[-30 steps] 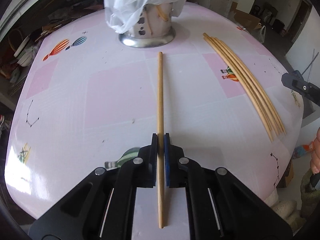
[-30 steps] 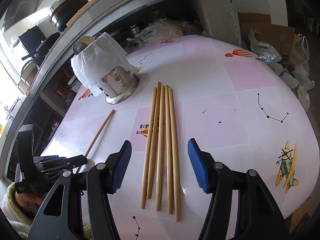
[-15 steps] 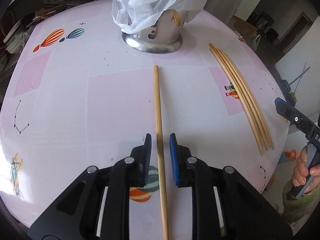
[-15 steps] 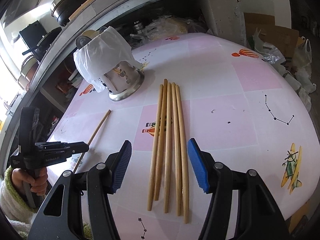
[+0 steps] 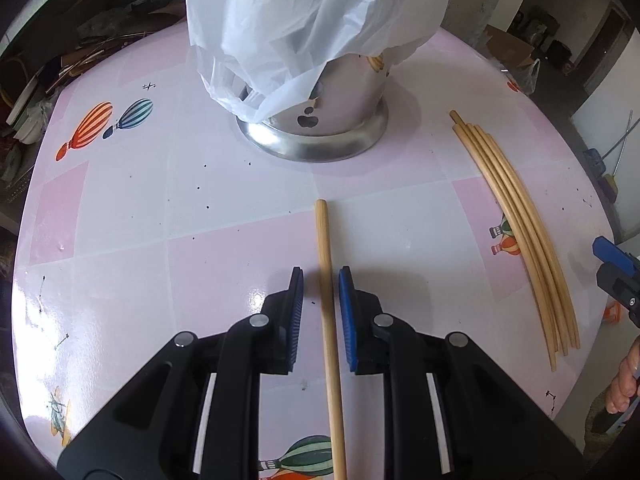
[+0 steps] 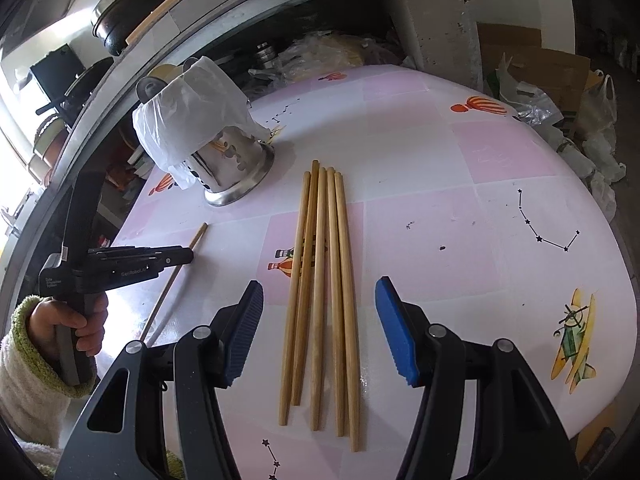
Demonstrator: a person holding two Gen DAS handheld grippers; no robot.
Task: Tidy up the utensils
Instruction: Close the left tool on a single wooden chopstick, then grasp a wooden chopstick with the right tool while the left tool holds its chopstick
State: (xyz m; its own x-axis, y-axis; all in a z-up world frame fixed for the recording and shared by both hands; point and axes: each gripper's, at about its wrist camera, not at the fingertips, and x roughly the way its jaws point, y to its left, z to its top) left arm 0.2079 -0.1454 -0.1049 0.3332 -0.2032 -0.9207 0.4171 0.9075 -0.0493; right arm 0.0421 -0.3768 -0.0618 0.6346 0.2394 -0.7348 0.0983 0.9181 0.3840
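Note:
A single wooden chopstick (image 5: 329,320) lies flat on the pink table, running between the fingers of my left gripper (image 5: 321,280), which is open around it without touching. The chopstick also shows in the right wrist view (image 6: 176,276). A steel utensil holder (image 5: 320,128) with a white plastic bag (image 5: 312,20) draped over it stands just beyond the chopstick's far end. Several more chopsticks (image 6: 320,292) lie side by side between the wide-open fingers of my right gripper (image 6: 320,312), which hovers above them.
The round pink table (image 6: 460,216) has printed balloons and planes. Its right edge drops off near cardboard boxes and plastic bags (image 6: 568,92). A shelf with pots (image 6: 128,20) runs behind the holder. The chopstick bundle (image 5: 516,224) lies right of my left gripper.
My left gripper has opened and let go of the single chopstick, then slid forward along it toward the holder. My right gripper stays open and has moved slightly forward over the bundle.

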